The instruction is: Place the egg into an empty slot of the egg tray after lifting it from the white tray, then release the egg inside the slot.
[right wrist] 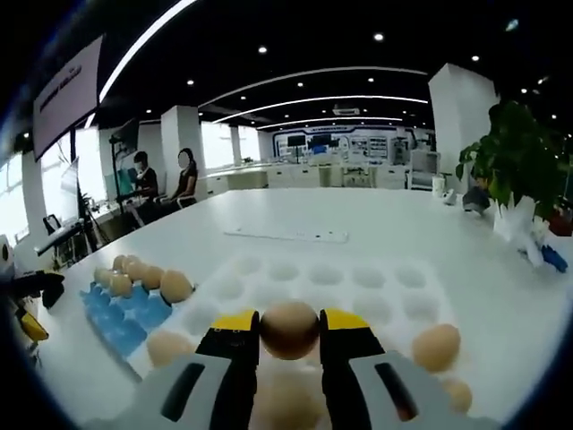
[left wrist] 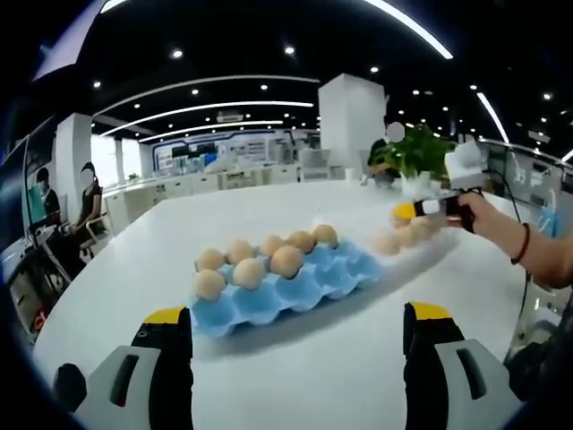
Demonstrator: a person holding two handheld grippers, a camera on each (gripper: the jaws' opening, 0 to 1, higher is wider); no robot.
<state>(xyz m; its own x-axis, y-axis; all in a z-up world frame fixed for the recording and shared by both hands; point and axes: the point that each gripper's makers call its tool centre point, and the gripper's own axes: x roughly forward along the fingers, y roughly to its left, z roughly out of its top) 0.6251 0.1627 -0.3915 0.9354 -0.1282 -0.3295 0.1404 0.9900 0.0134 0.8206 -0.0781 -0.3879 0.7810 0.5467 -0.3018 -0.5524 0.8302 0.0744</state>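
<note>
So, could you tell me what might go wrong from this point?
1. The right gripper holds the egg only by its sides; it could slip or crack on the way to the blue tray.
2. The blue tray already holds several eggs close together; the carried egg may knock one.
3. Other eggs sit near in the white tray and could be bumped on lifting.
</note>
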